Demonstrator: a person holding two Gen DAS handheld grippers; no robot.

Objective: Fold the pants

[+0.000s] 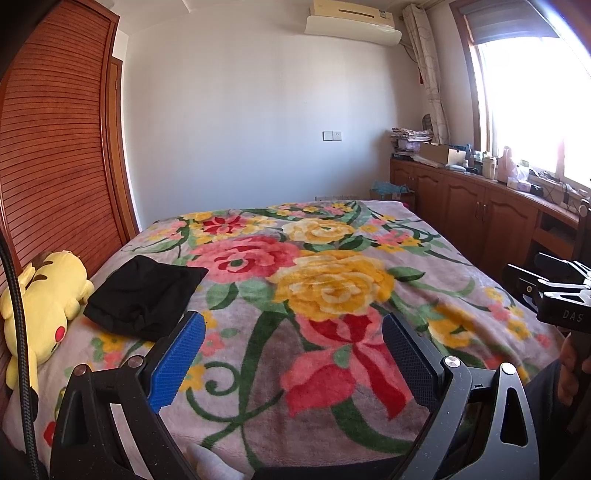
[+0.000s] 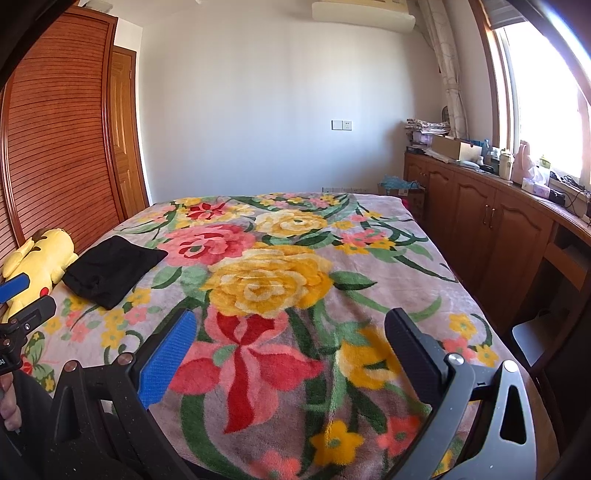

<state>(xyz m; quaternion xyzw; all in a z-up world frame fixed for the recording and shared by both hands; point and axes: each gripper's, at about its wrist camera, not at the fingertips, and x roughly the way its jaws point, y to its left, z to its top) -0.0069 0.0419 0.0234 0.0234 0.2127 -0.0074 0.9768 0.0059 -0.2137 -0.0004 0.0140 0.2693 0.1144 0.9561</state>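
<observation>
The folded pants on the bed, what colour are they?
Black. The folded pants show best in the left wrist view.

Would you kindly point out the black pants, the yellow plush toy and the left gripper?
black pants (image 1: pixel 142 297), left wrist view, middle of the folded bundle.
yellow plush toy (image 1: pixel 48 295), left wrist view, on its body.
left gripper (image 1: pixel 291 365), left wrist view, midway between its open fingertips.

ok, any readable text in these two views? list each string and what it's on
"DAS" — on the black body of the right gripper, seen at the right edge of the left wrist view; the word seems to run on out of the frame.
Partial white letters on the left gripper at the left edge of the right wrist view: cut off, unreadable.
Markings on the air conditioner: too small to read.
Items on the wooden counter: too blurred to read.
</observation>
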